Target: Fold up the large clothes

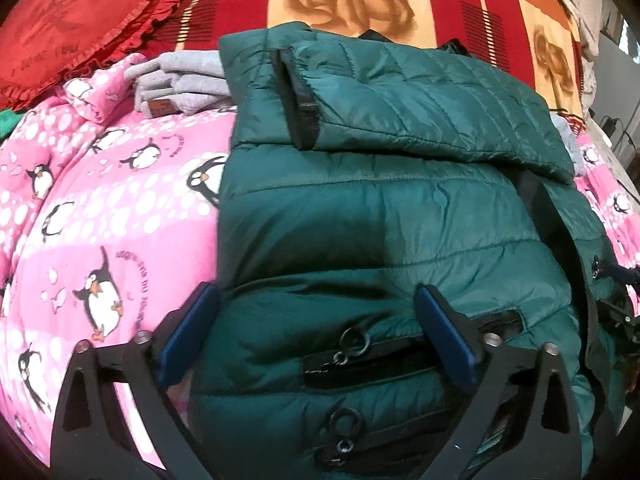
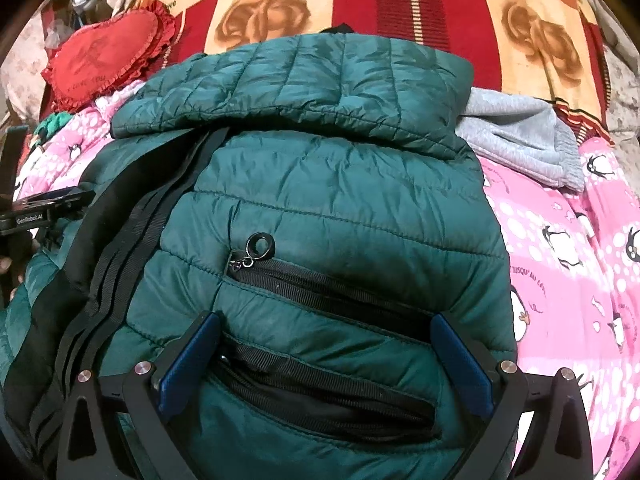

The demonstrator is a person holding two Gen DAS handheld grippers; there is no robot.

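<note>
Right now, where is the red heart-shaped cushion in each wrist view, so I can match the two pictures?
Left wrist view: red heart-shaped cushion fills the top left corner, large, partly cut off.
Right wrist view: red heart-shaped cushion sits upper left, smaller, left of the green puffer jacket.
Shared landmark: the pink penguin blanket under the jacket.

Pink penguin blanket (image 1: 100, 208), red heart cushion (image 1: 76, 28), rose-patterned red and cream blanket (image 2: 360, 4)
</note>
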